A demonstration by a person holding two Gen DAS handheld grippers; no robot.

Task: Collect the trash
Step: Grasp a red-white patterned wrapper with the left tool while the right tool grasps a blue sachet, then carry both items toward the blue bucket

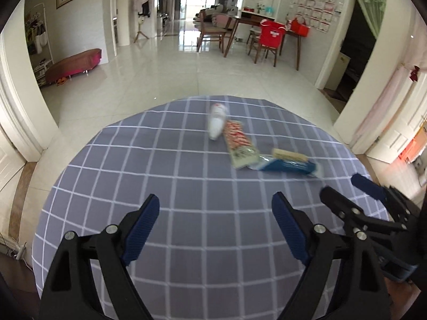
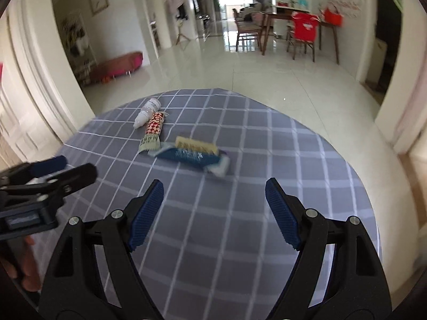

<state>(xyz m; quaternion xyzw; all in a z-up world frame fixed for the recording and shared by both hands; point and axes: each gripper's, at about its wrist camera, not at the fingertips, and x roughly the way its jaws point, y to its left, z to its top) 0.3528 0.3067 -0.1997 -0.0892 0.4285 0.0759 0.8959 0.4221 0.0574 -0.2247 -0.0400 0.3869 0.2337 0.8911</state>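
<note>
Two black grippers with ribbed blue pads hang low over the near part of a round table, side by side and both pointing forward across it. Left gripper (image 1: 215,220): jaws spread wide, nothing between the pads. Right gripper (image 2: 214,209): likewise wide apart and holding nothing; from the left wrist view it shows at the right edge (image 1: 344,189), slightly ahead of the left one and blurred.

Table covered in a grey-blue cloth with a white grid pattern (image 1: 173,176). Trash lies past both grippers, toward the far side of the table, in a loose chain. Nearest: a blue and white crumpled wrapper (image 2: 194,158) with a tan rectangular piece (image 2: 196,144) lying along its far edge, touching it. Next, a long red-and-white patterned packet (image 2: 153,130), its pale near end meeting the blue wrapper. Farthest: a small white plastic bottle (image 2: 146,113) on its side, just beside the packet's far end.

Beyond the table: glossy pale tiled floor (image 1: 170,64), wooden dining table with chairs (image 1: 267,30) at the right, one chair draped in red, and a low pink-and-brown bench (image 1: 73,65) at the left wall.
</note>
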